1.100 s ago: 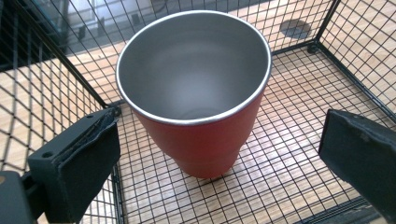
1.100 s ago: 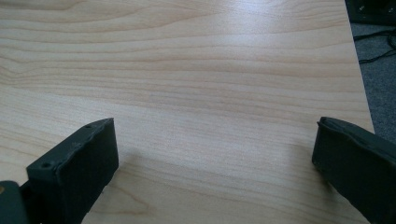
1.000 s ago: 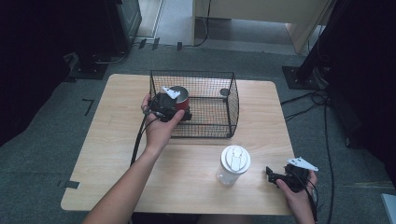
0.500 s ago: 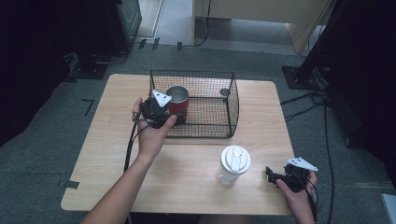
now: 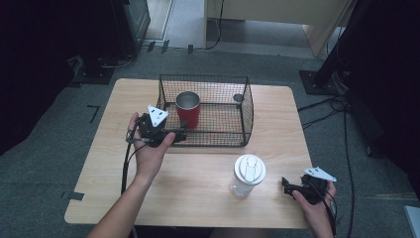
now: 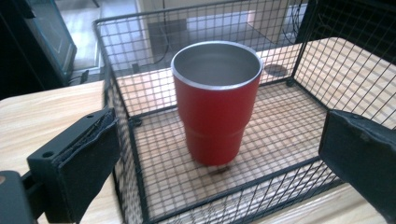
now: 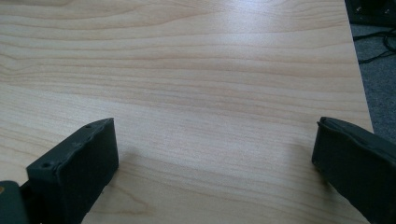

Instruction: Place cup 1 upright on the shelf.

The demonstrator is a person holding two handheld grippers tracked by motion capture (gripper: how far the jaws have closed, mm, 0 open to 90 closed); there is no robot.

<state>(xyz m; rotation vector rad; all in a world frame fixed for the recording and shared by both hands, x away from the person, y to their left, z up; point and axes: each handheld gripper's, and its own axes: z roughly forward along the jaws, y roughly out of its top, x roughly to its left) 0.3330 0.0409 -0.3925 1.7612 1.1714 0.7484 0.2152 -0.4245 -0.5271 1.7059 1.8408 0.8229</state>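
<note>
The left gripper [image 5: 179,135] hangs just outside the near left corner of the wire basket [image 5: 246,106], its jaws spread wide and empty, and the left gripper view looks between them straight at the red tumbler [image 6: 215,100]. The tumbler stands upright inside the basket, toward its left end, clear of the mesh walls and touching nothing but the floor grid.

It looks like a steel-lined insulated cup: rigid, not fragile, probably of moderate weight and apparently empty (the inside shows bare metal). The painted outer wall is smooth and tapers toward the base with a step partway down, so pads could slide downward on it. I judge the surest hold to be across the wider upper body just under the rim, coming from above, since the basket wall bars a side approach.

The right gripper [image 5: 293,187] rests near the near right corner of the table [image 5: 277,106], jaws also wide with nothing between them, over bare wood. A clear cup with a white lid [image 5: 247,174] stands just left of it, near the near edge.

The tabletop is pale wood laminate, flat and smooth, with open space around the basket. Grey carpet surrounds it, with cables on the floor to the right and dark equipment beyond the far edge.
</note>
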